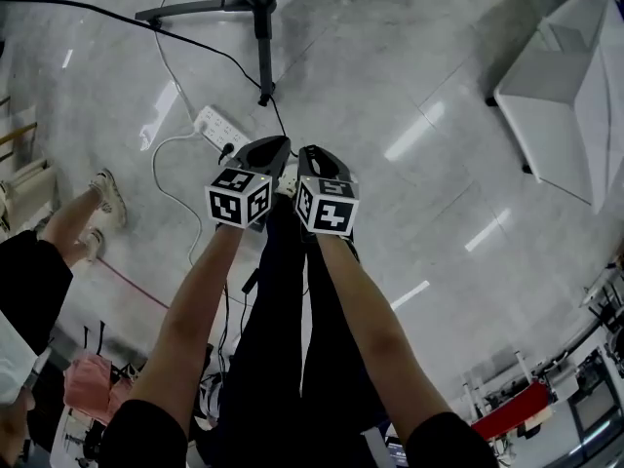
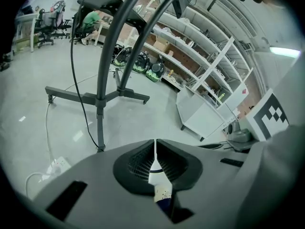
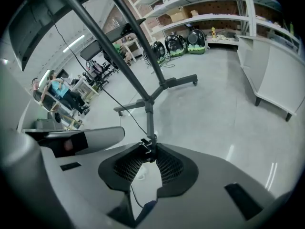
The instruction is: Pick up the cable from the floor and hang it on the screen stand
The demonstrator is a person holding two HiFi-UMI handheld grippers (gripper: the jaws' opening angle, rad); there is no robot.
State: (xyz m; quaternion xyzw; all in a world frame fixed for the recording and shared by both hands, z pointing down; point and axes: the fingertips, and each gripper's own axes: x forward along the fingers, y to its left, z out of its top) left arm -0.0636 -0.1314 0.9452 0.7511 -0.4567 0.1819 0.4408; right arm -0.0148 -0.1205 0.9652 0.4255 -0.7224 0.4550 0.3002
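Above floor (image 1: 409, 86), my right gripper (image 3: 152, 152) pinches cable (image 3: 146, 146) at tip; left gripper (image 2: 155, 147) pressed together, apparently empty. Risk: shallow grip, cable slips.

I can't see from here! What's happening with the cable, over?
Left tool shut. Right tool shut on black cable. Screen stand ahead, cable not hung yet. Nothing seen blocking.

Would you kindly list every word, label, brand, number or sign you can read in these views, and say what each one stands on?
No readable text in any view.
The left marker cube and the right marker cube carry only black-and-white square patterns, no letters or digits.
The power strip: any print is too small to read.
The cardboard box: too small and blurred to read.
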